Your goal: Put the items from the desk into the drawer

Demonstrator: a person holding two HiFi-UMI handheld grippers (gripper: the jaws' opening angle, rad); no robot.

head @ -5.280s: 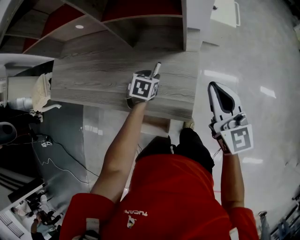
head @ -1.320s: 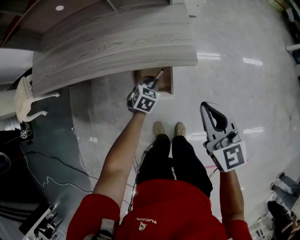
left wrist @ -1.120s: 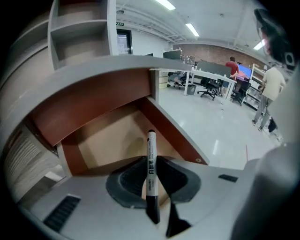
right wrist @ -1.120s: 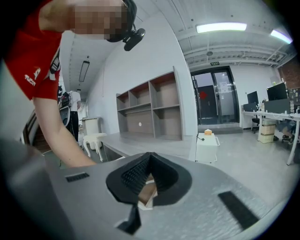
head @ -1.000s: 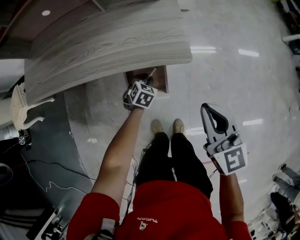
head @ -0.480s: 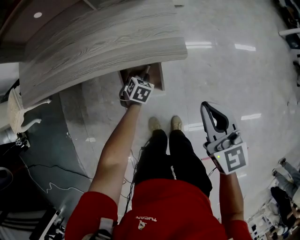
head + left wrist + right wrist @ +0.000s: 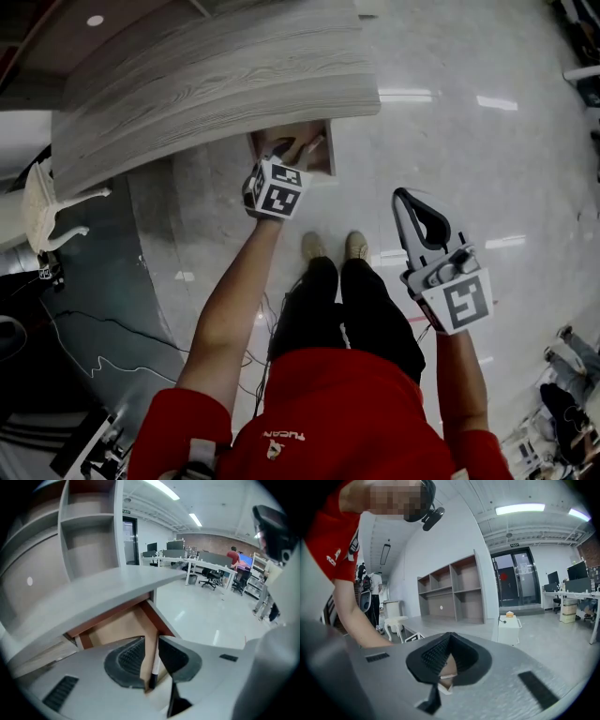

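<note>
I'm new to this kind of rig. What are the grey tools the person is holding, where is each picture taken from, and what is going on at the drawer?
There is no robot here. A person holds a two-jaw gripper in each hand. The head view comes from a camera on the person's head, looking steeply down. Each gripper view comes from a camera riding on that gripper, looking along its jaws.

The left gripper points down into the open drawer under the wooden desk. Its jaws have just been opening. A white pen with a black tip shows between them, not pinched, and it seems to rest in the drawer.

The right gripper is off to the side, with its jaws together and nothing in them. No items show on the visible part of the desk.
</note>
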